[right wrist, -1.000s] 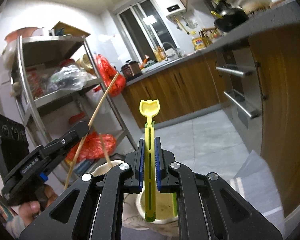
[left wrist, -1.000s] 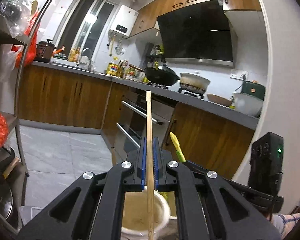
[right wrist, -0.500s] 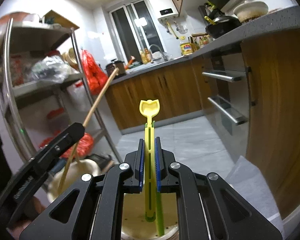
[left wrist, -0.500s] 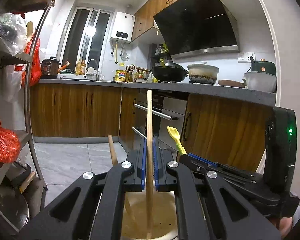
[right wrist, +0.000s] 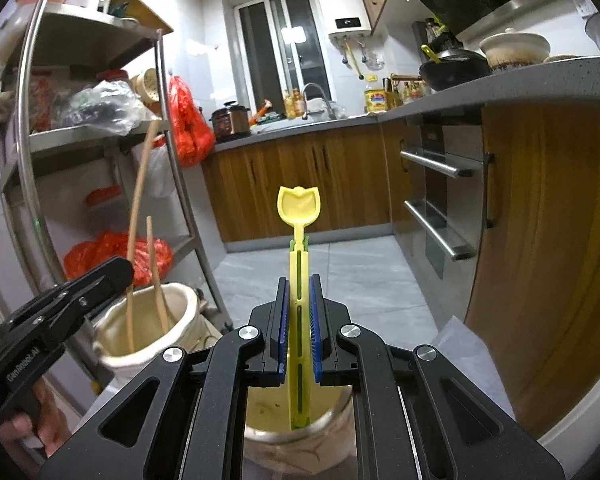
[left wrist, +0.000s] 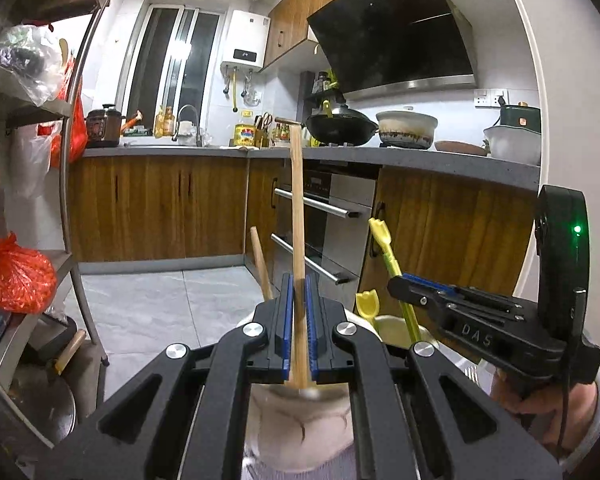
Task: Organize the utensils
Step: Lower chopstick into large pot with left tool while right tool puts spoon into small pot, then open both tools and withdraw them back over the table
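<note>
Left wrist view showed my left gripper [left wrist: 299,320] clamped on a wooden chopstick [left wrist: 297,208], its lower end over a cream jar [left wrist: 300,428]. Right wrist view: my right gripper [right wrist: 299,328] clamped a yellow spoon [right wrist: 299,216] standing in a second jar [right wrist: 300,446].

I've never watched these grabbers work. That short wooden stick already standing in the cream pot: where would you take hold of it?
Probably the bare upper shaft of the short wooden stick, pinched from above and sideways: it leans on the cream pot rim, its lower end hidden inside, beside the long stick in the left gripper.
</note>
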A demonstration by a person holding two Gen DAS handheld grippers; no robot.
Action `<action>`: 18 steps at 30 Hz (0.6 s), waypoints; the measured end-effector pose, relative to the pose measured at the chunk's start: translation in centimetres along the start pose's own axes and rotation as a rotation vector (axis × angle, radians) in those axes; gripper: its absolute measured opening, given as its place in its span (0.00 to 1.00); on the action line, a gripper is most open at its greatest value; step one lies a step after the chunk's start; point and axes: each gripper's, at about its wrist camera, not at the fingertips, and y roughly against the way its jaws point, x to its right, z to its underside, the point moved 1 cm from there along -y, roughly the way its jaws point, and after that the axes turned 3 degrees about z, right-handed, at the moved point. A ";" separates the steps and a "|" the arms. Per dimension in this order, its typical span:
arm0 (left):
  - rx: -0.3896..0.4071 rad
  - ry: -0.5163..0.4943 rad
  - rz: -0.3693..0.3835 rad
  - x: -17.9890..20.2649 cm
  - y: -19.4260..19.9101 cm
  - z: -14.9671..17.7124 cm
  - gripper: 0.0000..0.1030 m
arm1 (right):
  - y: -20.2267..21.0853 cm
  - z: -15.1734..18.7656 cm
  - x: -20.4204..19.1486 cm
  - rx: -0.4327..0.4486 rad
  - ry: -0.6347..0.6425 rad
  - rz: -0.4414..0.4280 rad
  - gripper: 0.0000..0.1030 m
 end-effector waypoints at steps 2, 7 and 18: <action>-0.011 0.012 0.007 -0.1 0.3 0.2 0.06 | 0.0 0.0 0.1 0.000 -0.004 -0.003 0.10; -0.029 -0.002 -0.006 0.1 0.6 0.7 0.06 | -0.1 0.1 -0.2 -0.011 0.003 0.010 0.10; -0.076 -0.001 -0.012 0.2 0.0 0.8 0.06 | -0.2 0.8 -0.3 -0.150 0.010 0.039 0.10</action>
